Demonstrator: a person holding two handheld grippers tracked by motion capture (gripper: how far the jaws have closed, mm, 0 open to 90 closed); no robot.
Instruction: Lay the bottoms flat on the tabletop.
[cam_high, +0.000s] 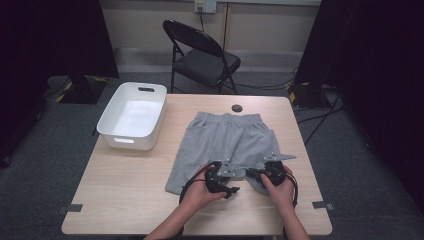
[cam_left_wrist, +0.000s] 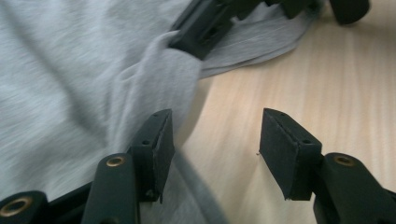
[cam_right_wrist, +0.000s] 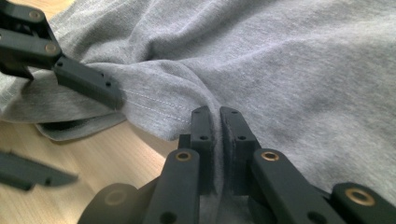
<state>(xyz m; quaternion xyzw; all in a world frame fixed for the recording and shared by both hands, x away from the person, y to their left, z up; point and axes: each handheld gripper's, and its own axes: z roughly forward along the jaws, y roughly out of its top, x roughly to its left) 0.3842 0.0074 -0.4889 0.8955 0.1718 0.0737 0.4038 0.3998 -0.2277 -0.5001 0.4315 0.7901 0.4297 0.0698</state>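
Right tool is clamped on a fold of the grey shorts at the hem nearest the person. Left tool sits part-open, nothing gripped, one jaw against the fabric edge, the other over bare counter. Shorts lie flat mid-counter, beside the white bin.

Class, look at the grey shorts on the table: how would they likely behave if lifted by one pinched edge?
The grey shorts would probably drape limply: the cloth bunches where the right gripper pinches it. They look light, thin jersey. They may drag across the table rather than slide freely.
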